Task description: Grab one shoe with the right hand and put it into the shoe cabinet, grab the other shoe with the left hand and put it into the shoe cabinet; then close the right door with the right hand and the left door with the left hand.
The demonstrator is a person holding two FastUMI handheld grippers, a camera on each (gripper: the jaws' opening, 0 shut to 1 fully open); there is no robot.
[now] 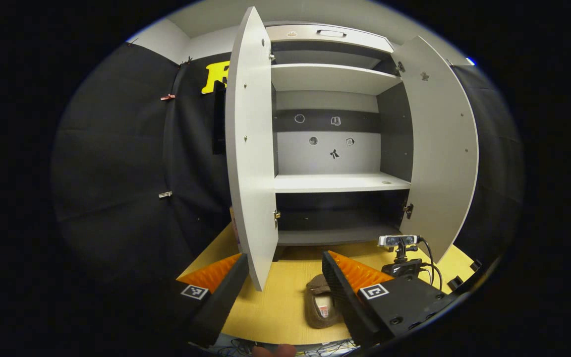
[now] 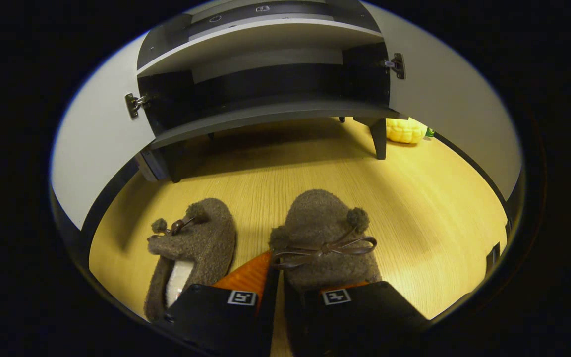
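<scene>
We see the right gripper (image 2: 278,277) low over the wooden floor (image 2: 429,208), down at the right slipper (image 2: 322,243). One finger lies along the slipper's left side and the other appears to be over or inside its heel opening, so the jaws look narrowed around the slipper's left wall; whether both fingers actually press on it we cannot tell, since the heel end is hidden under the gripper body. The slipper's long axis runs near to far, toe pointing at the shoe cabinet (image 2: 265,106), whose bottom shelf lies straight ahead and slightly higher (the move we judge comes next is a lift and a push forward along that same axis).

The left slipper (image 2: 191,248) sits just beside it to the left, parallel and apart, its near end cut off by the gripper.

The left gripper (image 1: 285,282) hangs higher and farther back, jaws spread wide and holding nothing. It faces the cabinet's open interior, with the left door (image 1: 251,148) and right door (image 1: 444,148) both swung out. One slipper shows between its fingers on the floor, below and ahead. A small camera on a stand (image 1: 399,248) stands near the right door.
</scene>
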